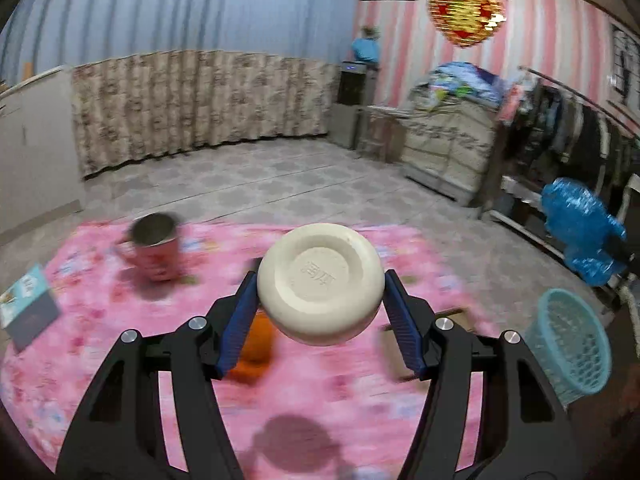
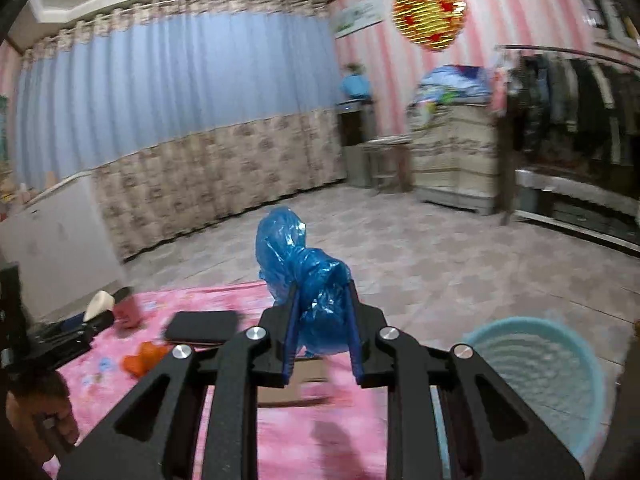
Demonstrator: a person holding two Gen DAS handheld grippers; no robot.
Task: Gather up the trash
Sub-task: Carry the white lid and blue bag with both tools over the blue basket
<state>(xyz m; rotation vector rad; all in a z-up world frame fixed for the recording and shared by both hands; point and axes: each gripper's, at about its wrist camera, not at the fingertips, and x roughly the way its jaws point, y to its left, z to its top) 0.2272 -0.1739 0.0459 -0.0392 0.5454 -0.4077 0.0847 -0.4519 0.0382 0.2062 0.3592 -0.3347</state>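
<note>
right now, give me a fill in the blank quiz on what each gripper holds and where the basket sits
The left gripper grips a cream ___ turned bottom toward the camera.
The right gripper is shut on a crumpled ___ plastic bag.
The light blue basket stands on the floor to the ___ of the pink cloth.
A red mug stands on the ___ cloth.

Missing words: bowl; blue; right; pink

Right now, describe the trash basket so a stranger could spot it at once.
Find the pink floral cloth covering the low surface. Off its right edge stands the light blue plastic basket, empty. Its open lattice wall sets it apart from the steel-lined red mug and cream bowl.
</note>
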